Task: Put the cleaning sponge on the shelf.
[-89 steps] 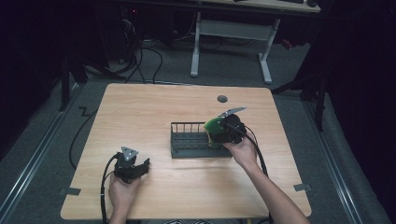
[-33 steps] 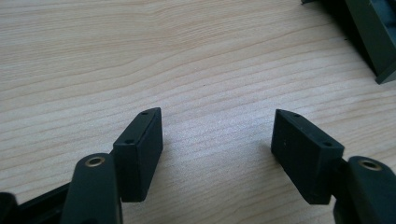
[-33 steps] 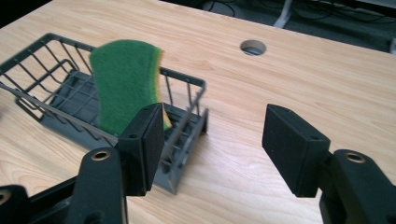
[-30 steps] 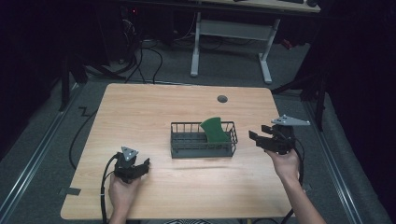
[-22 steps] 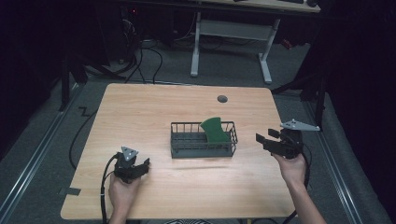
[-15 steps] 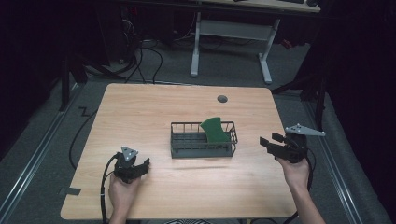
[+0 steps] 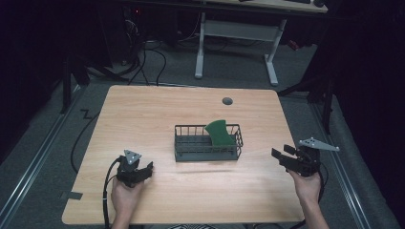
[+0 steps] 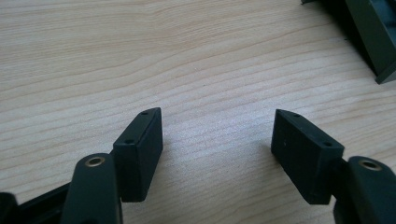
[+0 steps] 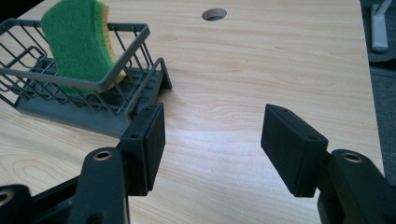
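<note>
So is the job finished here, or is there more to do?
It looks finished. The sponge stands on edge in the wire rack, leaning at the end nearer the right gripper. Nothing is in hand: the right gripper is open over bare table beside the rack, and the left gripper is open near the front edge. No other loose things are on the table, so nothing seems left.
</note>
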A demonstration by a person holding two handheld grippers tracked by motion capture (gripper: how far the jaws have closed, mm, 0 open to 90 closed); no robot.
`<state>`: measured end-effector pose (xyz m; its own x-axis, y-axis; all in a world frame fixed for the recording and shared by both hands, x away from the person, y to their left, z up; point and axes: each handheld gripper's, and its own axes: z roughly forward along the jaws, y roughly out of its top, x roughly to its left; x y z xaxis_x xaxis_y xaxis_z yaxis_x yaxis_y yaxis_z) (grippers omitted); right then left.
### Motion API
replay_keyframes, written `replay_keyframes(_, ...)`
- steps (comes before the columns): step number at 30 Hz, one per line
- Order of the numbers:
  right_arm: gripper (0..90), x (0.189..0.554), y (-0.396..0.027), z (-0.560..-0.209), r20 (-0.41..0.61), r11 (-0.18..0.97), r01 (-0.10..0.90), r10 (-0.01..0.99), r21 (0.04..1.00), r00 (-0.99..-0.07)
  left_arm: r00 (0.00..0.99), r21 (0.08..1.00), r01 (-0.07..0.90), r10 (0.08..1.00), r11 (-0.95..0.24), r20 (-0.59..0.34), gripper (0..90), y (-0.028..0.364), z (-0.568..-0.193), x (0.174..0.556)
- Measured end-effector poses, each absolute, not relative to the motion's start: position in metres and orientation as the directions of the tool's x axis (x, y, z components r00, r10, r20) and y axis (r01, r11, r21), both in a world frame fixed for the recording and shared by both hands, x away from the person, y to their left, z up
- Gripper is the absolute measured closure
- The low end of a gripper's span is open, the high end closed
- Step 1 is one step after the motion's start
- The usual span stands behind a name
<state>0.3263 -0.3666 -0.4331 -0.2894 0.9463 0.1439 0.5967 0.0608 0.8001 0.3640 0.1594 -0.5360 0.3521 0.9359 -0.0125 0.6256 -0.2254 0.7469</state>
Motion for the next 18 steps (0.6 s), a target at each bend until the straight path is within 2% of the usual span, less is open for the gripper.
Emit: replay_keyframes(18,40.4,0.323,-0.363,-0.470,0.155,0.056,0.626,0.948,0.777,-0.277,0.352,0.747,0.625,0.936,-0.226,-0.012,34.4,0.159,-0.536,0.364)
